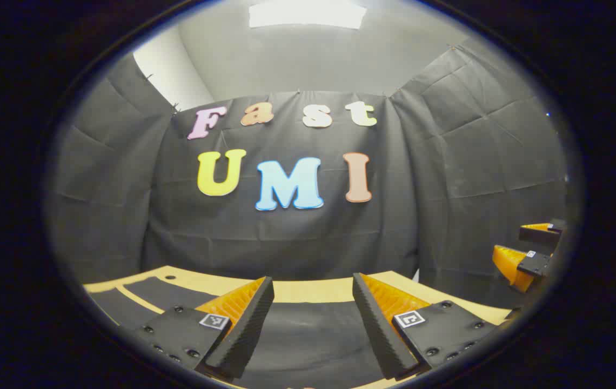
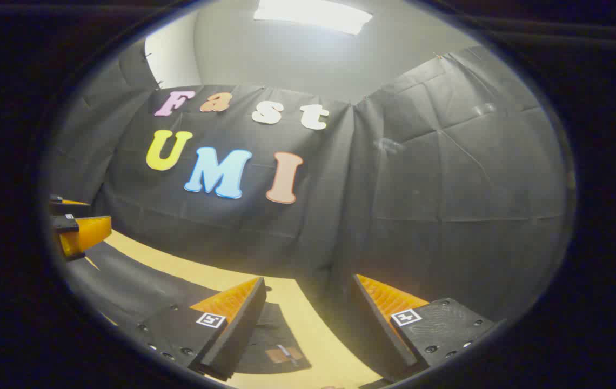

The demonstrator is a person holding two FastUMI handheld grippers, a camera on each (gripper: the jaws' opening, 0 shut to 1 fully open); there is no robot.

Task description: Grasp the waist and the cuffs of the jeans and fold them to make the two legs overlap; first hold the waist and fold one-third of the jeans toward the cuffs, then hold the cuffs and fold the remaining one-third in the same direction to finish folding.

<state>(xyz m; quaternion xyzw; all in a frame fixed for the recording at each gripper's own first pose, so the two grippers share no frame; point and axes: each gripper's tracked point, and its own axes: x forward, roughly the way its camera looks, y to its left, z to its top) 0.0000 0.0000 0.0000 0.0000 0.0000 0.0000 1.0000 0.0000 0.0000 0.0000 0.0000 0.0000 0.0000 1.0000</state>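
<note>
Dark jeans (image 1: 308,335) lie flat on the tan table (image 1: 308,292), with the two legs (image 1: 140,297) running off to the left. My left gripper (image 1: 312,278) hovers open just above the cloth, nothing between its fingers. At the far right the right gripper (image 1: 510,243) is in the air, its fingers apart. In the right gripper view the jeans (image 2: 140,281) stretch left across the table (image 2: 297,313), and a brown patch (image 2: 283,354) marks the waist below my open right gripper (image 2: 308,279). The left gripper (image 2: 98,212) is at the left edge, above the jeans.
Black cloth walls (image 1: 286,237) close the booth behind and to the right of the table. A ceiling light (image 2: 313,16) shines overhead. Bare table top runs along the far side of the jeans.
</note>
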